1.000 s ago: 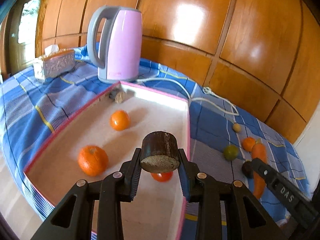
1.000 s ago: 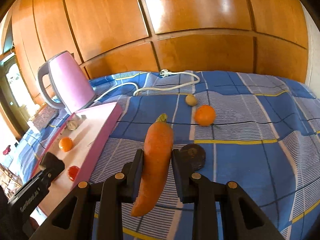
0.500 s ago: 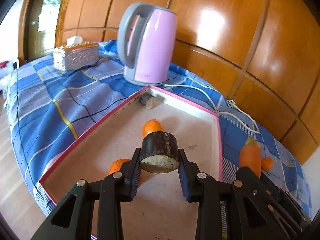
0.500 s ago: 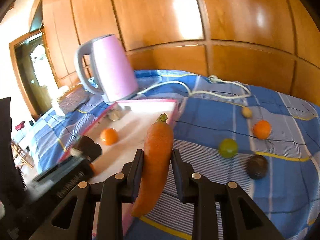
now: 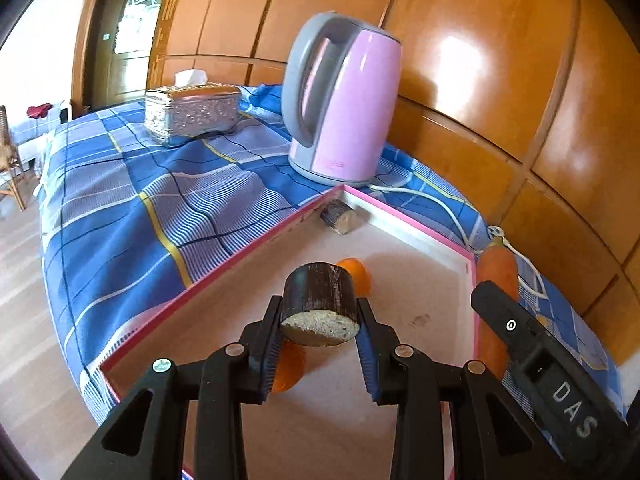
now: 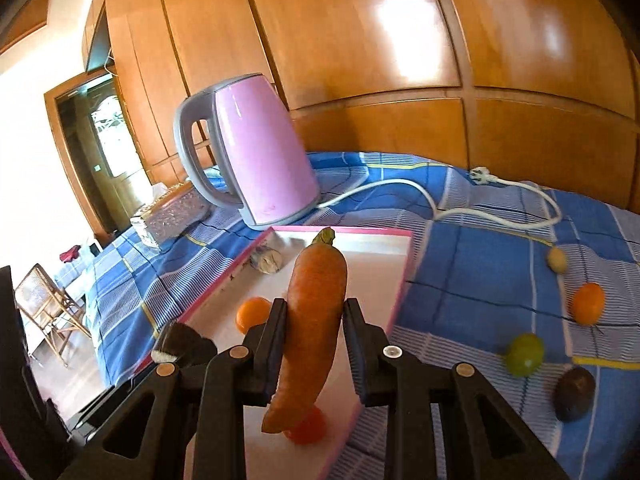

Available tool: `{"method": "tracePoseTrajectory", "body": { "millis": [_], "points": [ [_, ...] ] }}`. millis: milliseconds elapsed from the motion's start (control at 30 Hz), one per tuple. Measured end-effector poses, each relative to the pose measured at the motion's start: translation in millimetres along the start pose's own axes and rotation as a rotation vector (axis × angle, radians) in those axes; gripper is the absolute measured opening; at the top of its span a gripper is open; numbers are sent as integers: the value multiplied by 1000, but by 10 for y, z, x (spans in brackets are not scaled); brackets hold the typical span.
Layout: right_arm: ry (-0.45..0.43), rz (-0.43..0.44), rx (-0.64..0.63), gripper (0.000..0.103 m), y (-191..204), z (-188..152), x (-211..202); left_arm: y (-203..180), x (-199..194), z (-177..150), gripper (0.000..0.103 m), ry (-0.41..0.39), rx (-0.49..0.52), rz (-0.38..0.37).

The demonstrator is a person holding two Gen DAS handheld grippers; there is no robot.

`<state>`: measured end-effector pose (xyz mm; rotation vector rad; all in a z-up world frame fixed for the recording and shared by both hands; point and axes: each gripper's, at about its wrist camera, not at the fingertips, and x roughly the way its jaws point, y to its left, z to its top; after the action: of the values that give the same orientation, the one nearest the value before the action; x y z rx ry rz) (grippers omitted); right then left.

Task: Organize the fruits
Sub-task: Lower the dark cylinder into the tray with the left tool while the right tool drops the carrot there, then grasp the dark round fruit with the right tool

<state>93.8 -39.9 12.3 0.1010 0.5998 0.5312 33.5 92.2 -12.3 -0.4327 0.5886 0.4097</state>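
Both claws are carrying loads over the pink-edged tray (image 5: 404, 220). Left claw (image 5: 320, 338) is clamping a dark stubby log-like chunk (image 5: 318, 304), pale cut face toward the camera, hanging above the tray middle. Right claw (image 6: 314, 344) is pinching a carrot (image 6: 314, 312) mid-body, leaf end at 12 o'clock, tip drooping at 6 o'clock over the tray's right edge, above a small red fruit (image 6: 306, 428).

Already lying in the tray: a similar chunk (image 5: 338, 216) in the far corner and an orange (image 6: 252, 312); another orange thing under the left claw is mostly hidden, probably fruit too.

To do this well: lowering each load close to the tray floor before letting go, picking bare spots away from the oranges so nothing rolls. Carrot should go down flat, lengthwise along the tray, well inside the rim. Claws are working close together, so releasing one at a time is safer.

Still waiting on the bedspread (image 6: 480, 264) at 3 o'clock: an orange (image 6: 587, 303), a green fruit (image 6: 525, 354), a dark fruit (image 6: 574, 394), a small pale one (image 6: 557, 259).
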Motion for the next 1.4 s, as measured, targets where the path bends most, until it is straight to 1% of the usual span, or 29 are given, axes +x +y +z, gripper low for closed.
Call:
{"method": "tracePoseTrajectory", "body": {
  "millis": [67,133,200,233,300,367,433,500,633,733,900,1000,1200,1267,1400],
  "points": [
    [16,35,16,30,-30,0,50,15,18,9,35,-4,-12,20],
    [24,52,14,31,-29,-3,78,18,22,13,36,-7,-16,26],
    [23,62,11,32,-13,-4,79,16,25,10,44,-7,-14,31],
    [29,70,16,34,-9,-6,88,22,25,10,46,-8,-17,41],
    [34,74,24,36,-11,-10,92,50,30,13,55,-8,-33,60],
    [31,64,29,36,-29,-11,79,94,37,24,60,-5,-59,63],
    [29,49,45,36,-71,-22,62,109,38,16,61,-4,-66,72],
    [34,28,64,36,-125,-36,48,95,45,9,66,0,-60,78],
    [30,-23,95,36,-233,-56,-8,56,33,4,67,-4,-41,61],
    [36,-59,122,36,-335,-86,-49,-13,-11,-6,71,-29,-1,56],
    [45,-112,162,36,-467,-137,-118,-152,-95,-34,71,-66,83,25],
    [45,-140,179,36,-531,-159,-175,-188,-117,-43,71,-71,106,5],
    [31,-186,219,36,-675,-201,-342,-332,-176,-76,71,-82,176,-73],
    [19,-202,246,36,-759,-225,-438,-407,-197,-105,71,-78,215,-110],
    [-10,-242,329,36,-983,-268,-619,-497,-237,-154,71,-77,257,-151]
  ]
}}
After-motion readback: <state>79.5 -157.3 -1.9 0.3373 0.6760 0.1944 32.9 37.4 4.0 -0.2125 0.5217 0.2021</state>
